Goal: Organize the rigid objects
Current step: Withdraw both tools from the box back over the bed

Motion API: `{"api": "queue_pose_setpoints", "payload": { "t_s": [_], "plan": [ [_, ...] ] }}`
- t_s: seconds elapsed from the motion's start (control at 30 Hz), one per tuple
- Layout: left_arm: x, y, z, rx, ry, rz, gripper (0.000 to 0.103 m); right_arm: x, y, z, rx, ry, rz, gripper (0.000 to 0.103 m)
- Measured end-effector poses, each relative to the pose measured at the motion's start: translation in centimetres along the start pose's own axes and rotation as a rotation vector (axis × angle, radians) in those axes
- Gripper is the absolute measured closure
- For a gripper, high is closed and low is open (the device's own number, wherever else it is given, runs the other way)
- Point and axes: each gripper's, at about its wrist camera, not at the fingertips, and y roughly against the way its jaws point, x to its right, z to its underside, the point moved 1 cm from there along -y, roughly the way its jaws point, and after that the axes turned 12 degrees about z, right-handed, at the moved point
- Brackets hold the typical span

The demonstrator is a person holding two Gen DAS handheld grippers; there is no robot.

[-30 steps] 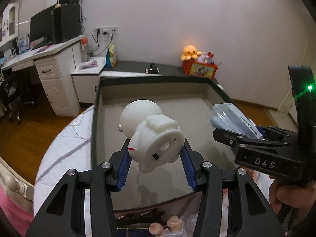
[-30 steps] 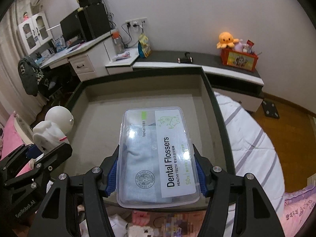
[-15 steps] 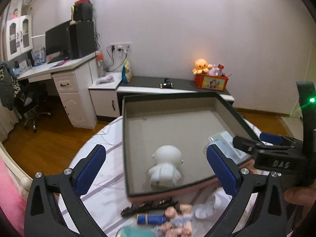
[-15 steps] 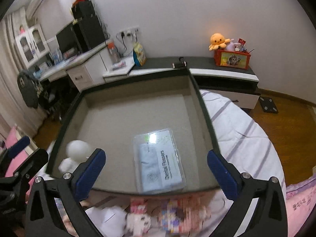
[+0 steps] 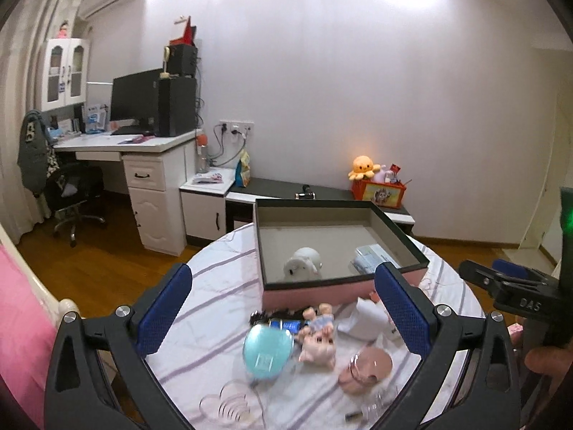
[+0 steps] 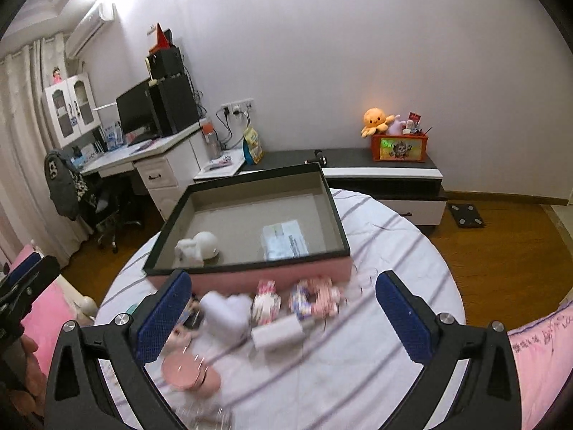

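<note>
A pink box with a dark rim (image 5: 343, 281) (image 6: 250, 276) stands on the round striped table. Inside it lie a white round-headed figurine (image 5: 302, 263) (image 6: 197, 247) at the left and a clear dental flosser case (image 5: 372, 256) (image 6: 284, 240) at the right. My left gripper (image 5: 286, 308) is open and empty, held back above the near table. My right gripper (image 6: 283, 310) is open and empty too, above the items in front of the box. The right gripper also shows in the left wrist view (image 5: 508, 286).
Loose items lie in front of the box: a teal round compact (image 5: 266, 353), a small pig doll (image 5: 318, 337), a pink round object (image 5: 365, 363) (image 6: 189, 372), a white heart-shaped item (image 6: 225, 310) and small packets (image 6: 315, 297). A pink bed is at the left (image 5: 18, 322).
Both grippers opened and let go: the white figurine and the flosser case now lie in the box. Both grippers then pulled back and up, away from the box.
</note>
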Motion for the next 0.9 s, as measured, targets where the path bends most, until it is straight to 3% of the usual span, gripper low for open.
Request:
{"api": "queue_pose_setpoints", "payload": {
  "t_s": [0.43, 0.9],
  "plan": [
    [0.6, 5.1, 4.3, 0.035, -0.003, -0.082, 0.000, -0.4, 7.0, 4.9, 0.096, -0.007, 0.031, 0.000],
    [0.5, 4.9, 7.0, -0.016, 0.004, -0.064, 0.000, -1.5, 6.5, 7.2, 0.043, 0.031, 0.022, 0.000]
  ]
}}
